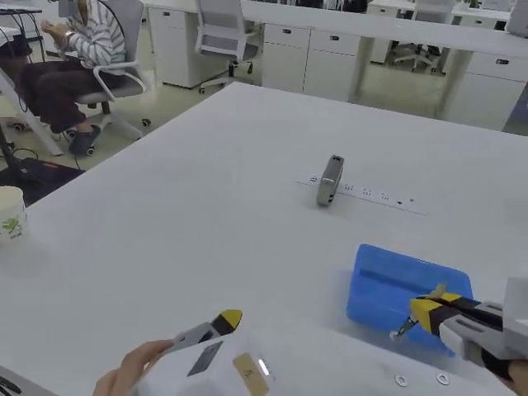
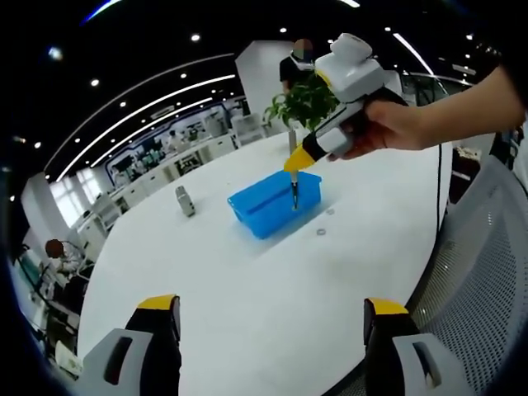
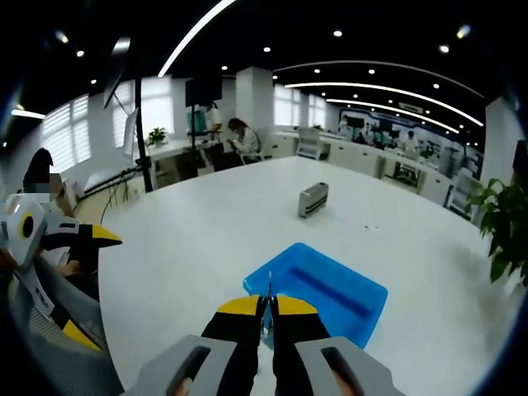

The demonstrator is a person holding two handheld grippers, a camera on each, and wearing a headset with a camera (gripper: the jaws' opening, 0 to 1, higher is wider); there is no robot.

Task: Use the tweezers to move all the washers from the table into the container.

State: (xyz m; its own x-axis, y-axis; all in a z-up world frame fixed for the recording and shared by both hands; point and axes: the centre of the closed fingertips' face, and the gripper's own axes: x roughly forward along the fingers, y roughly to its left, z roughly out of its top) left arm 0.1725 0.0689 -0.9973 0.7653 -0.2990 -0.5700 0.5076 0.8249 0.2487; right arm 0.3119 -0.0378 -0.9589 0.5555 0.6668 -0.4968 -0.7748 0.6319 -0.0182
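Washers (image 1: 400, 380) (two that I can make out) are lying on the white counter (image 1: 190, 214) just beside the near edge of the blue container (image 1: 388, 276), apart from each other and not touching its wall. The right gripper (image 3: 268, 309) is squeezing its jaws together on the tweezers (image 1: 403, 330), whose tips are pointing down over the container's near edge. Whether a washer is pinched in them is too small to tell. The left gripper (image 2: 271, 312) is hovering with its jaws wide apart and nothing between them, well away from the container on its left side.

Risks, as I am judging them:

- **Tweezers slipping in the grip:** the tweezers are sitting in a hard two-jaw clamp, so they may be twisting or sliding when the tips press on the counter, and the tips would then stop closing squarely.
- **Washer skating away:** a thin flat washer on a smooth top is giving little edge to catch. If nipped off-centre, it could be skating away from the container or flicking off the counter.
- **Knocking the container:** the tips are working close to the container's wall, so a low pass could be knocking the rim and shifting the tub, or dropping a washer outside it.
- **Squeezing too hard:** this may be springing the washer out of the tips mid-carry.
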